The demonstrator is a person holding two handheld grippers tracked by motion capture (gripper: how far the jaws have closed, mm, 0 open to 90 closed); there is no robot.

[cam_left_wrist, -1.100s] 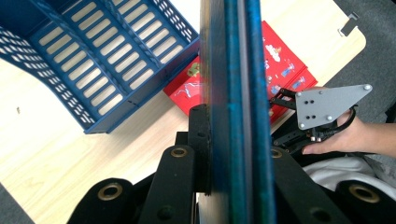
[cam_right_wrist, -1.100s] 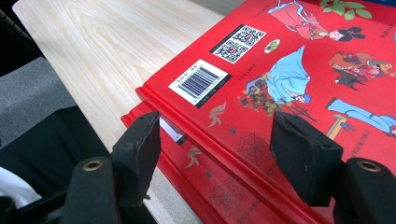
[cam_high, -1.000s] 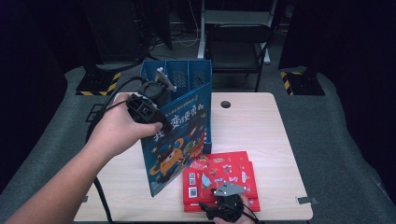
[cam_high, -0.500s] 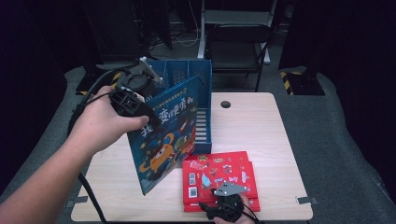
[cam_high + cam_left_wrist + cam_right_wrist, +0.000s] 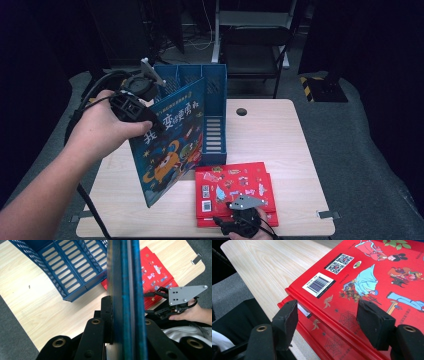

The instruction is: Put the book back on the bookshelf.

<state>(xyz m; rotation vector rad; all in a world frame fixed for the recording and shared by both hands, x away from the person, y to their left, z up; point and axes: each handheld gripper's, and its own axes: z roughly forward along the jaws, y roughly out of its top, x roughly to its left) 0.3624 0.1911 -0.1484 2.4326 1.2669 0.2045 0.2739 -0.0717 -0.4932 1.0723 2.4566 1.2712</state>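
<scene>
I have the blue book (image 5: 172, 142) clamped in my left gripper (image 5: 131, 107), held upright and tilted just in front of the blue file rack (image 5: 212, 87). I judge this the filing step: next I must lift its lower edge over the rack's near wall into a slot. My right gripper (image 5: 328, 323) rests released over the near edge of two stacked red books (image 5: 235, 187).

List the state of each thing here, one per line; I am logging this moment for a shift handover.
blue book: lifted off the table, tilted, clamped at its top edge.
left gripper: shut on the blue book.
right gripper: open, jaws spread above the red books' near edge.
red books: stacked flat on the table, back cover up.
blue file rack: standing on the table, visible slots empty.
</scene>
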